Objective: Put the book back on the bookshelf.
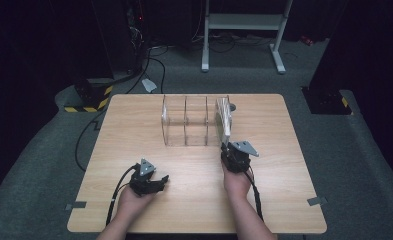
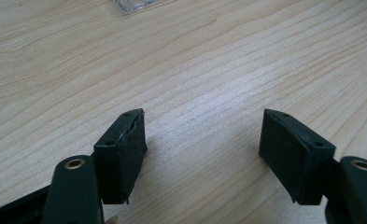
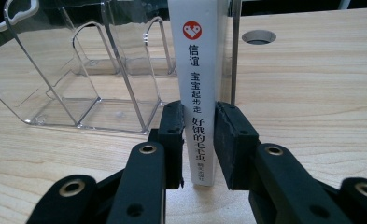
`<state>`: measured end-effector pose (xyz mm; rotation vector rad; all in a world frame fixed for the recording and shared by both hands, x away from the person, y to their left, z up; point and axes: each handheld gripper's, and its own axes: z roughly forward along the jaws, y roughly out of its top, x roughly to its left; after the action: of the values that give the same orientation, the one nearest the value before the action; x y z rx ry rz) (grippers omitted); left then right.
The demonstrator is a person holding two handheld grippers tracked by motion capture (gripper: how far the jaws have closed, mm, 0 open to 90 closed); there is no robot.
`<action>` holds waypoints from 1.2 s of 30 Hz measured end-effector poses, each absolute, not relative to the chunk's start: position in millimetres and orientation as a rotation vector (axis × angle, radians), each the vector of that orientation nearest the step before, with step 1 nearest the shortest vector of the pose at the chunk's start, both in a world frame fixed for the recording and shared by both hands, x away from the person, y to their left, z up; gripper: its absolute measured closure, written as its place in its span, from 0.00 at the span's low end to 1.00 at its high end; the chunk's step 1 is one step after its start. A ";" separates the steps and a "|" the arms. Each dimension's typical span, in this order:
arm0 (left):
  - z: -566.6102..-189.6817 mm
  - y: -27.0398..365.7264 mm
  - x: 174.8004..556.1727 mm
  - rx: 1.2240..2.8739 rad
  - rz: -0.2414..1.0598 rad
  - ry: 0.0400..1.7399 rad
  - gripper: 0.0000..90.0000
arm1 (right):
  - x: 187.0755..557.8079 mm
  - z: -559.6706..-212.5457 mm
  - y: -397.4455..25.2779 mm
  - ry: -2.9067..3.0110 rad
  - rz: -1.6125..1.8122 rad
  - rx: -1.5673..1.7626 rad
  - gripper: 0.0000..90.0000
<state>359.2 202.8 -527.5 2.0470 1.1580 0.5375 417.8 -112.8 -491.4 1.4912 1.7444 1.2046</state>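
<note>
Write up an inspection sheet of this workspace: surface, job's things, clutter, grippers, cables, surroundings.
Surface: light wooden table, with a round hole near the far edge.
Job's things: white book upright, spine toward the right gripper, at the right end of the clear acrylic rack; the rack's other compartments are empty.
Clutter: nothing seen.
Grippers: right gripper shut on the book's spine; left gripper open above bare wood.
Cables: one cable trails from each gripper.
Surroundings: grey carpet, white stand frame, dark room.

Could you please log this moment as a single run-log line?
right gripper: shut on book spine, upright at clear file rack's right slot | left gripper: open, idle over wooden table
</note>
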 end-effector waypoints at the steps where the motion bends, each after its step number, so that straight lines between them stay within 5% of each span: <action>1: -527.5 202.8 359.2 2.047 0.537 1.158 0.35 | 418.0 -491.3 -112.7 1.745 1.200 1.490 0.80; 24: -527.6 202.7 359.2 2.043 0.538 1.160 0.35 | 421.1 -490.1 -112.1 1.739 1.196 1.466 0.79; 36: -527.6 202.6 359.2 2.042 0.537 1.160 0.35 | 420.1 -482.8 -112.5 1.763 1.208 1.447 0.58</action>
<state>359.2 202.6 -527.6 2.0422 1.1604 0.5372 420.1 -112.5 -482.8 1.4465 1.7631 1.2084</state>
